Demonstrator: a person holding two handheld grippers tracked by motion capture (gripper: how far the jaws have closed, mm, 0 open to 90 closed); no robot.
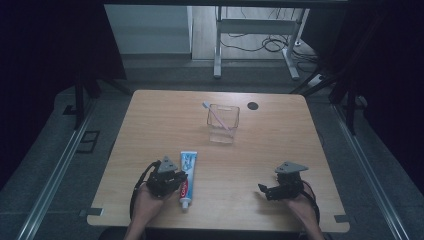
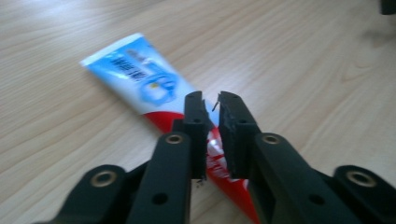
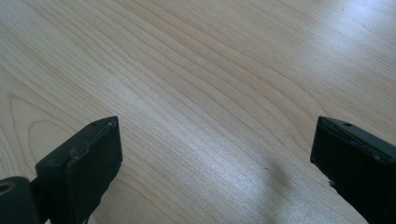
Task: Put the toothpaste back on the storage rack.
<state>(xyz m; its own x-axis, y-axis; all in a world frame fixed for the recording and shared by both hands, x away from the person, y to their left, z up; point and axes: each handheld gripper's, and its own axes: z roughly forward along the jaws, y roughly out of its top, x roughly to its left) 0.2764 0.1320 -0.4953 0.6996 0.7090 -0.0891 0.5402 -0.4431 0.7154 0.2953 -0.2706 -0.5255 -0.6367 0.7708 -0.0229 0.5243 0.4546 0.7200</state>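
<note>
A blue, white and red toothpaste tube [image 1: 188,167] lies flat on the wooden table [image 1: 280,145], cap toward the front edge. My left gripper [image 1: 181,178] reaches it from the left. In the left gripper view the jaws stand almost together around the red lower part of the tube [image 2: 140,79], a thin strip of it showing in the gap of the left gripper [image 2: 211,100]. Over bare wood at the front right, my right gripper [image 1: 262,189] is held open, and the right gripper [image 3: 215,140] has nothing between its jaws.
A clear square cup [image 1: 223,123] with a pink-and-white toothbrush [image 1: 215,114] leaning in it stands at the table's middle back. A black round cap [image 1: 253,105] sits in the tabletop behind it. Table legs and cables are on the floor beyond.
</note>
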